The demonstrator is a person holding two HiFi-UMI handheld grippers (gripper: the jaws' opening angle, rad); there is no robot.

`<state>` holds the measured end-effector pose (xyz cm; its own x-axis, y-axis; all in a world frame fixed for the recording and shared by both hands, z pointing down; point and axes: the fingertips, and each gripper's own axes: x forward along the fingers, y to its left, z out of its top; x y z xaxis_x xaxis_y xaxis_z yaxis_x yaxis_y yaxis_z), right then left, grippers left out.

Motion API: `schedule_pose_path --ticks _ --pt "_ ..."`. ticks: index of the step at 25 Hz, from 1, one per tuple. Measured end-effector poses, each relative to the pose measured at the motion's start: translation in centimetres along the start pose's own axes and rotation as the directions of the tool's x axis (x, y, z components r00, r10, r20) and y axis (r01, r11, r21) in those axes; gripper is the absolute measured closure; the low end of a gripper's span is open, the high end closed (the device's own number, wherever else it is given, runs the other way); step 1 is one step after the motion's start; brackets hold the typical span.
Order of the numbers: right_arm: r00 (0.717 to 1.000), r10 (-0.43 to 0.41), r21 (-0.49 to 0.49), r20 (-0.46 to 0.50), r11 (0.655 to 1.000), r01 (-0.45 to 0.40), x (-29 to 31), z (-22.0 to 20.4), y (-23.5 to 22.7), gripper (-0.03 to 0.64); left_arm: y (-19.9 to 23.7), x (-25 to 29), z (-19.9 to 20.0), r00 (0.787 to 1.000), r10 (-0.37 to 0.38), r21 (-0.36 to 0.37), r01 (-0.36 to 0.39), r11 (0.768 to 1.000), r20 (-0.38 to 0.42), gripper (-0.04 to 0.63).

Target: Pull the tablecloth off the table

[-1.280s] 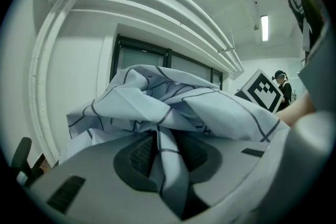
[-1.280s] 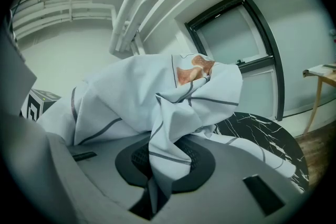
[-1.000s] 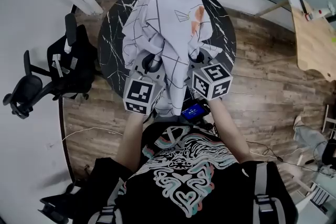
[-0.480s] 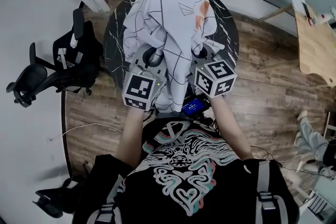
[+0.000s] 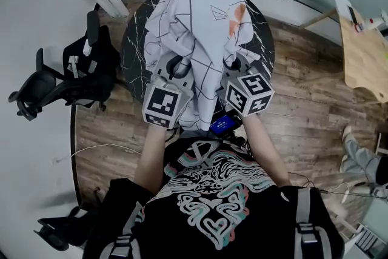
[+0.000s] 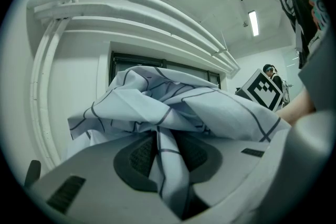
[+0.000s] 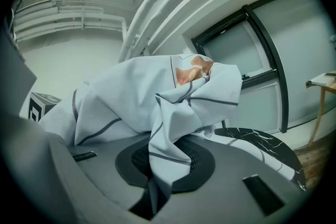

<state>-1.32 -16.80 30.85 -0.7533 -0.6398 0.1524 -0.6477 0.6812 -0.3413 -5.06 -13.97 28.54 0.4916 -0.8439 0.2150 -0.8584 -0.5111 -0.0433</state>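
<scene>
Head view: left claw (image 5: 175, 70) and right claw (image 5: 231, 63), side by side, are each pinched tight on a fold of the tablecloth (image 5: 197, 15) — it bunches up just ahead of both, its far part draped on the dark marble bench (image 5: 132, 51) beyond them.

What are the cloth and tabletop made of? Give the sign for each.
Cloth: looks like thin woven fabric, matte, pale with dark grid lines; it bunches in soft, sharp-creased folds. Tabletop: black with white veins and a slight sheen; marble or a marble-look surface, the pictures cannot settle which.
</scene>
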Motion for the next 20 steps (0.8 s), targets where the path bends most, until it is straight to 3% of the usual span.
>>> schedule_pose_path --ticks 20 --pt "0.999 -0.038 0.029 0.038 0.999 0.036 0.07 -0.08 0.37 0.578 0.51 -0.28 -0.10 1.000 -0.031 0.027 0.031 0.999 -0.001 0.526"
